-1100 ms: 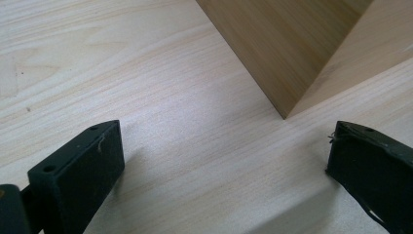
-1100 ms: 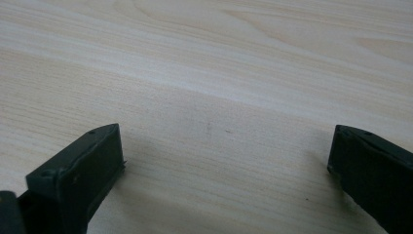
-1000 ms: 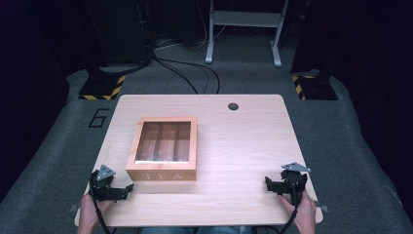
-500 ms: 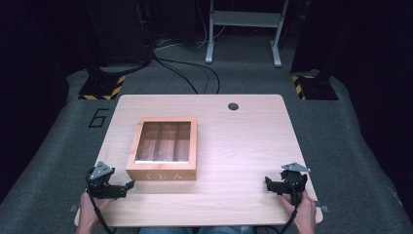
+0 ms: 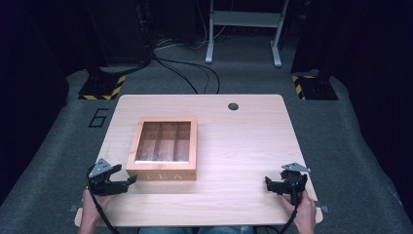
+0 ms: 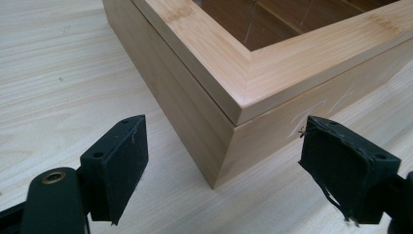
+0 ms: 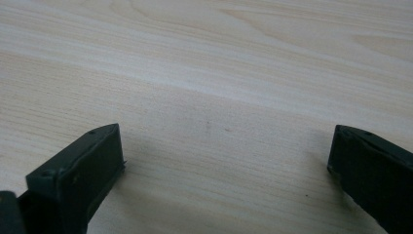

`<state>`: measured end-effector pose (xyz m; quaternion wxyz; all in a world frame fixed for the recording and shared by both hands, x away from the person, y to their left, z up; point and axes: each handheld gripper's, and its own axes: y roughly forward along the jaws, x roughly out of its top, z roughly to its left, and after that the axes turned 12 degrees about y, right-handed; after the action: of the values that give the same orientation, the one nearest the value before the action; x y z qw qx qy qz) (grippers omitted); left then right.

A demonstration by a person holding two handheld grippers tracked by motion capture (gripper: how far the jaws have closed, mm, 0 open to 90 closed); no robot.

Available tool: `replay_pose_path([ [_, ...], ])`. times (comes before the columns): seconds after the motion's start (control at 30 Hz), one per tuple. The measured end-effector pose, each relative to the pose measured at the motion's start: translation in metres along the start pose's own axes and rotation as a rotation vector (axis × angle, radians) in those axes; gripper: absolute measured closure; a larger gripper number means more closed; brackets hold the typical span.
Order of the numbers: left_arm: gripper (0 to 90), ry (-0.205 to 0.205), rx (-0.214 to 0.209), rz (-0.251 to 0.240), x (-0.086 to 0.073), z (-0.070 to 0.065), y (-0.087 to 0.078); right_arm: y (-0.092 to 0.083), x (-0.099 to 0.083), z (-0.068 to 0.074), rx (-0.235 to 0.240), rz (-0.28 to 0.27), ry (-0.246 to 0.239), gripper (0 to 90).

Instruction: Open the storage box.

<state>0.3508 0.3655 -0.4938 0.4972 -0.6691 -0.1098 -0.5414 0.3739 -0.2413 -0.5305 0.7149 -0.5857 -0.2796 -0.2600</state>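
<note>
- The left gripper (image 5: 113, 181) has its fingers (image 6: 117, 163) apart with nothing held; they have just been closing in part. The near left corner of the tea box (image 6: 229, 112) stands in the gap ahead of them, and neither finger touches it.
- The right gripper (image 5: 286, 183) has its fingers (image 7: 78, 173) spread wide over bare table (image 7: 219, 73), with nothing between them.
- One tea box (image 5: 165, 148) sits on the left half of the table (image 5: 243, 146), just beside the left gripper and well apart from the right one.
- Its lid is shut, a wooden frame around a clear pane; "TEA" is marked on the near wall.
- Through the pane three long compartments show side by side; I cannot tell what they contain.
- One dark round hole (image 5: 233, 106) lies near the table's far edge.
- On the floor behind are two black bases with yellow stripes (image 5: 102, 87), loose cables (image 5: 190, 73) and a grey stand (image 5: 243, 29).
</note>
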Motion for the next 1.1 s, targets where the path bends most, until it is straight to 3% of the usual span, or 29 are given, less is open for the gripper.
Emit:
replay_pose_path([
  [0.27, 24.1, 0.032, -0.025, 0.007, 0.0057, -0.0003, 0.0021, 0.0, 0.0, 0.0, 0.0, 0.0, 0.0, 0.0],
  [0.4, 29.3, 0.006, -0.036, -0.016, 0.0055, 0.001, 0.003, 0.0, 0.0, 0.0, 0.0, 0.0, 0.0, 0.0],
  [0.6, 38.4, 0.002, -0.078, -0.036, 0.0047, 0.0028, 0.0025, 0.0, 0.0, 0.0, 0.0, 0.0, 0.0, 0.0],
  [0.93, 42.0, 0.039, -0.064, -0.025, 0.0062, 0.0018, 0.0003, 0.0, 0.0, 0.0, 0.0, 0.0, 0.0, 0.0],
  [1.1, 42.0, 0.04, -0.061, -0.032, 0.0059, 0.0014, 0.0006, 0.0, 0.0, 0.0, 0.0, 0.0, 0.0, 0.0],
])
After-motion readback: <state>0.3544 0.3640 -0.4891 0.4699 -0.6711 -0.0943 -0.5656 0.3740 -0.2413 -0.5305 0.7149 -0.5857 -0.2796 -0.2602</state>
